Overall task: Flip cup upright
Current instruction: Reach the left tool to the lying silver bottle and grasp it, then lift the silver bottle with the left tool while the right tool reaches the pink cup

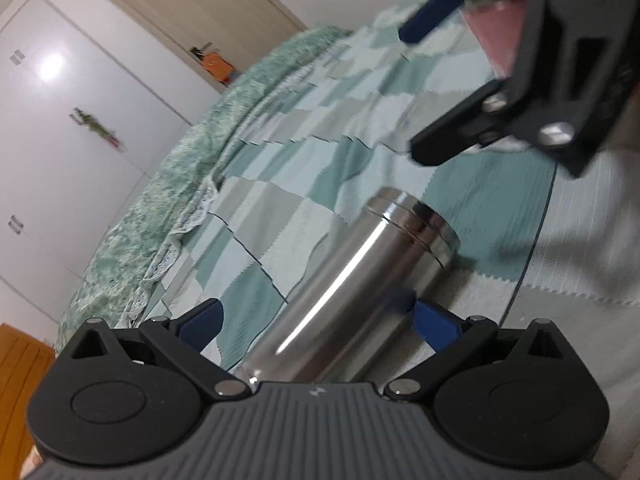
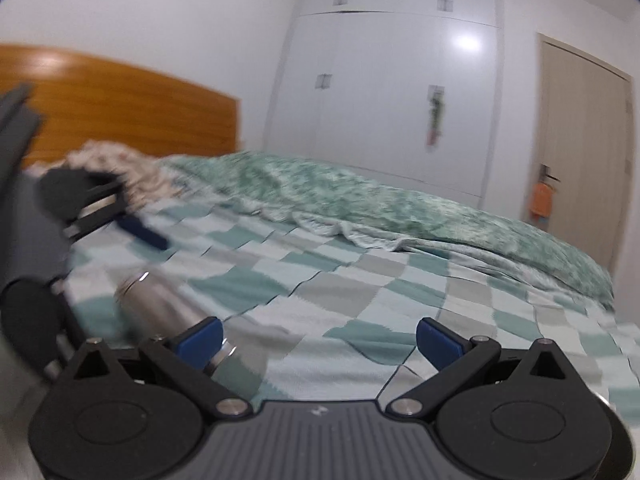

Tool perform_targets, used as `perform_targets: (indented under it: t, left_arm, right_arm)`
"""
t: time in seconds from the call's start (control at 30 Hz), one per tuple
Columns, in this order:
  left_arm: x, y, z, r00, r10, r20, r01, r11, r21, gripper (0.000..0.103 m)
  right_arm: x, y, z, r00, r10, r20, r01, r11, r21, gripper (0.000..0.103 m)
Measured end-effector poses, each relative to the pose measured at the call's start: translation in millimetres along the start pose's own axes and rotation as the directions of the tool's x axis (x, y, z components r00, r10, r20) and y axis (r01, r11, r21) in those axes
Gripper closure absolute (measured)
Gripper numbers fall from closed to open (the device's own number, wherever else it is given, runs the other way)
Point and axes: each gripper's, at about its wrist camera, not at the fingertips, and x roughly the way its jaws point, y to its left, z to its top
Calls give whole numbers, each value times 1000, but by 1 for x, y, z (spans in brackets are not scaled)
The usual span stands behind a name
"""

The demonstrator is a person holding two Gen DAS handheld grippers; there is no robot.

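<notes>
A shiny steel cup [image 1: 352,280] lies on its side on the checked blanket [image 1: 304,120], its flat base pointing away from me. My left gripper [image 1: 320,324] is open with the cup's body between its blue fingers, not clamped. In the right wrist view the cup [image 2: 168,316] lies low at the left, just beyond my right gripper's left finger. My right gripper [image 2: 318,338] is open and empty over the blanket [image 2: 360,280]. The right gripper also shows in the left wrist view [image 1: 412,92] at the upper right, above the cup. The left gripper shows blurred at the left edge of the right wrist view [image 2: 120,216].
A rumpled green quilt [image 2: 400,208] lies along the far side of the bed. A wooden headboard [image 2: 120,112] stands at the left, white wardrobe doors [image 2: 380,92] and a beige door [image 2: 580,140] behind. A curved glass edge [image 1: 540,224] crosses the blanket near the cup.
</notes>
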Motion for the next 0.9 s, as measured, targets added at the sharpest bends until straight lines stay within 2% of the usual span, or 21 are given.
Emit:
perform_targets:
  t: [0.13,0.37,0.6,0.63,0.73,0.9]
  left_arm:
    - [17,-3,3,998,-30,-48,33,998,58,0]
    - [28,-2,7,996,-40,-79,45,997,69,0]
    - [39,7,13,988,-94,-123,102,993,57,0]
    - [41,10,13,985,-109,-132,116,992,41,1]
    - [42,19,16,967,-199,-156,197,980,-29,21]
    - [38,14,17,968,-197,-156,201,980,8,28]
  right_arm:
    - [-6,4,-9,999,33,-11,-34,990,-137,0]
    - [-11,20,-13,992,126,-27,-129,962,-240,0]
    - [-5,24,-15,995,93,-39,-101,950,-294,0]
    - [-4,24,-16,995,89,-41,-98,947,-305,0]
    - [-2,25,-18,995,86,-45,-96,940,-328,0]
    - [2,21,-17,996,77,-51,-90,934,-345,0]
